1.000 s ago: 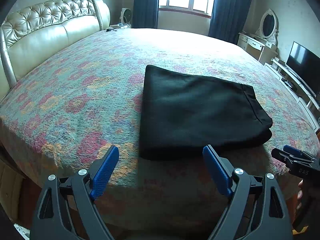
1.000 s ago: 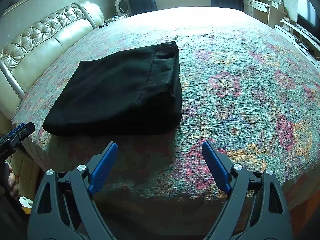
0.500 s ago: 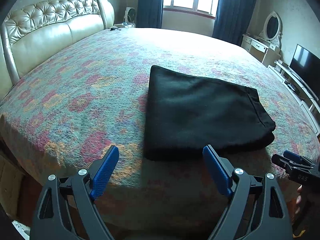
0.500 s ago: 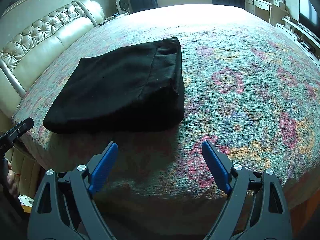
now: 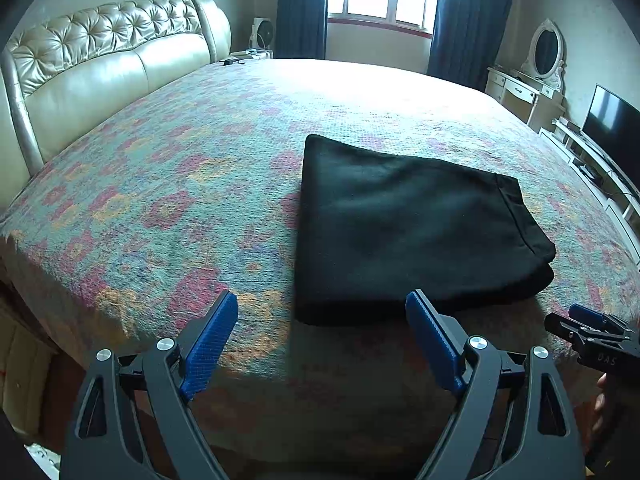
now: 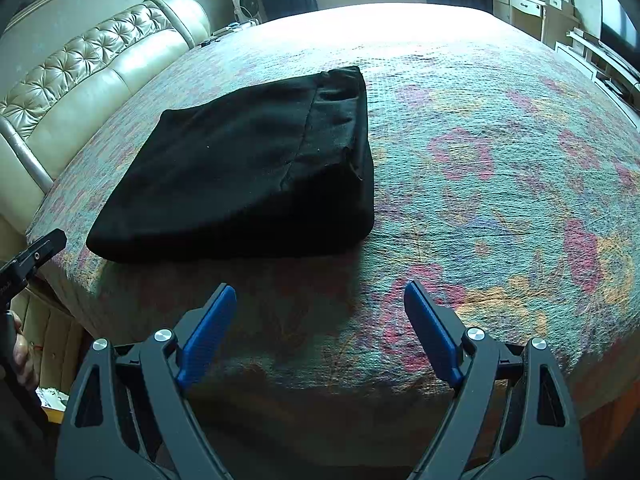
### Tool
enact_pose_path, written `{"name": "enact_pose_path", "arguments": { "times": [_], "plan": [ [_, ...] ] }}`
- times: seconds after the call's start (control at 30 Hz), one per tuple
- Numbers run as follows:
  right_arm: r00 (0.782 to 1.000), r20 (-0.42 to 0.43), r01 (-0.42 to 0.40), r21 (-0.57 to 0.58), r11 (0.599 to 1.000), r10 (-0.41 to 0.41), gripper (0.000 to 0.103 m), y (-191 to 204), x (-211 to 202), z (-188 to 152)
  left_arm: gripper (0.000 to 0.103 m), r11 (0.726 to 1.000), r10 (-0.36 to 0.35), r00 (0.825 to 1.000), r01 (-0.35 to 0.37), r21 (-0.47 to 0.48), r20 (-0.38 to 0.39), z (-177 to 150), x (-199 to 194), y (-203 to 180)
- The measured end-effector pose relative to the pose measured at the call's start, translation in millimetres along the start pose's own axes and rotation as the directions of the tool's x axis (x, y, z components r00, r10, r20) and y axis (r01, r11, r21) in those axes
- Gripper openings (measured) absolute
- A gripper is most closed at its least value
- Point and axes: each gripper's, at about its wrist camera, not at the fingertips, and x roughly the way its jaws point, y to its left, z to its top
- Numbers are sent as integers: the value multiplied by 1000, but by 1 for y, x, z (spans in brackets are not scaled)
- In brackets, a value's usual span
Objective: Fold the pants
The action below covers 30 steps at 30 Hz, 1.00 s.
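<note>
Black pants (image 5: 404, 224), already folded into a thick, squarish stack, lying near the front edge of the bed (image 5: 168, 184) on the flowered cover. Waistband end toward the right side, visible as a stitched band in the right wrist view (image 6: 336, 120); the folded edge toward the headboard (image 5: 100, 64) side. Longer side of the stack running roughly along the near edge of the bed, though close to square and hard to call.

Just ahead of both grippers, a strip of bare cover in between. Left gripper (image 5: 322, 334) spread wide, nothing between the blue pads, near left corner of the stack straight ahead of it. Right gripper (image 6: 320, 320) likewise spread and empty, the stack ahead and to its left, its near right corner the closest part. Neither touching the cloth. Left gripper probably the nearer of the two, judged from how the stack sits over its gap.

Folding looks finished or nearly so; any further fold would start from the near edge.

Hidden: the layers inside the stack, the leg ends, and the underside. Far corners dark, seams hard to read. Only the tip of the other gripper at each frame's edge.
</note>
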Motion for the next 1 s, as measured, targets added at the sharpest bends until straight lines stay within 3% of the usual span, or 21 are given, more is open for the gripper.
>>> {"name": "enact_pose_path", "arguments": {
  "times": [0.3,0.6,0.83,1.0],
  "plan": [
    [1000,-5,-3,-3,1000,3,86,2,1,-1,85,1000,7,1000,-7,25,18,0,-2,-5],
    [1000,-18,-10,-1,1000,10,86,4,4,-3,85,996,62,998,-62,63,2,-1,1,-11],
    [999,-29,-16,-2,1000,16,86,6,6,-5,85,990,99,993,-105,91,69,2,-7,-19],
    [999,-37,-21,-3,1000,21,86,8,8,-6,85,986,123,992,-126,111,34,4,-1,-26]
  ]
}}
